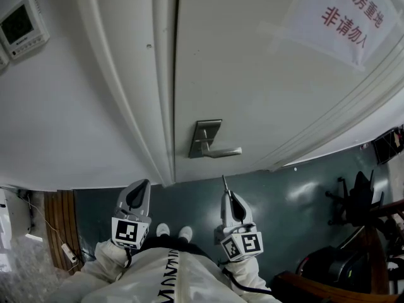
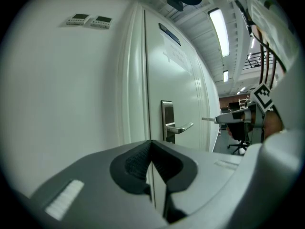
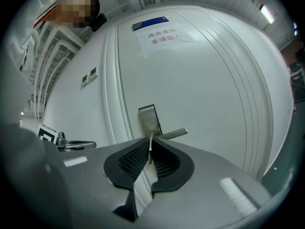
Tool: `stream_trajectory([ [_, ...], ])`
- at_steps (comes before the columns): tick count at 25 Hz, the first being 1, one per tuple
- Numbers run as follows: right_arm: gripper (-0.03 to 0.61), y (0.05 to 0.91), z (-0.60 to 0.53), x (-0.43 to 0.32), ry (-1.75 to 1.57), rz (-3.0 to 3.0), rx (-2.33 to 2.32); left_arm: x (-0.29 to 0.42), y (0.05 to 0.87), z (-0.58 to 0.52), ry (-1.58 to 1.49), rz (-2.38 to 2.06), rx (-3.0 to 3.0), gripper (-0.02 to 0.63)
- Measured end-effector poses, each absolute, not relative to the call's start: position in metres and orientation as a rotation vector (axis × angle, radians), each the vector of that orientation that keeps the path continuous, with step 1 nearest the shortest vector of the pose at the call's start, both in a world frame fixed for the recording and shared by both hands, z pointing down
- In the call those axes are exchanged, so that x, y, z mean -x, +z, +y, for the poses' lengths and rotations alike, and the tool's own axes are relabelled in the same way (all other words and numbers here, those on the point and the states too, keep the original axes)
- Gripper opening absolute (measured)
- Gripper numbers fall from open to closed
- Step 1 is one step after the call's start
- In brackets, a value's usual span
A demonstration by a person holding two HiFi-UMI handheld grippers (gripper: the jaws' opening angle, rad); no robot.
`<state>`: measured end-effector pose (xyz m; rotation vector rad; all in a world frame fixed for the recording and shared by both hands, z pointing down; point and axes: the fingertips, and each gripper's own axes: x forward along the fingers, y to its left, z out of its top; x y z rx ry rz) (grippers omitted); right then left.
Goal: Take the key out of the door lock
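The white door (image 1: 265, 87) carries a steel lock plate (image 1: 206, 136) with a lever handle (image 1: 222, 151). My right gripper (image 1: 228, 197) hangs a little short of the plate, apart from it, shut on a thin metal key (image 1: 224, 183) that sticks out past the fingertips toward the door. In the right gripper view the key (image 3: 150, 149) stands edge-on between the pads, in line with the lock plate (image 3: 148, 119). My left gripper (image 1: 137, 192) is beside it at the left, facing the door frame, shut with nothing in it. The left gripper view shows the key (image 2: 208, 119) clear of the door.
A paper notice (image 1: 346, 14) is stuck high on the door. Two control panels (image 1: 24, 27) hang on the wall at left. An office chair (image 1: 356, 201) stands on the floor at right; a cable and power strip (image 1: 66, 251) lie at lower left.
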<state>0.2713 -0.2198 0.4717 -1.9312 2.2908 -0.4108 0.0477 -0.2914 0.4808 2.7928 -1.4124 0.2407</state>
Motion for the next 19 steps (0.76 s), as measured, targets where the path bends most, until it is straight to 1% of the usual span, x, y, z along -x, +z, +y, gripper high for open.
stream_trajectory([
  [19,0.023,0.4739,-0.2195,-0.2704,-0.438,2.273,1.915,-0.0468,0.4832,-0.2886,0.258,-1.41,-2.801,0.0],
])
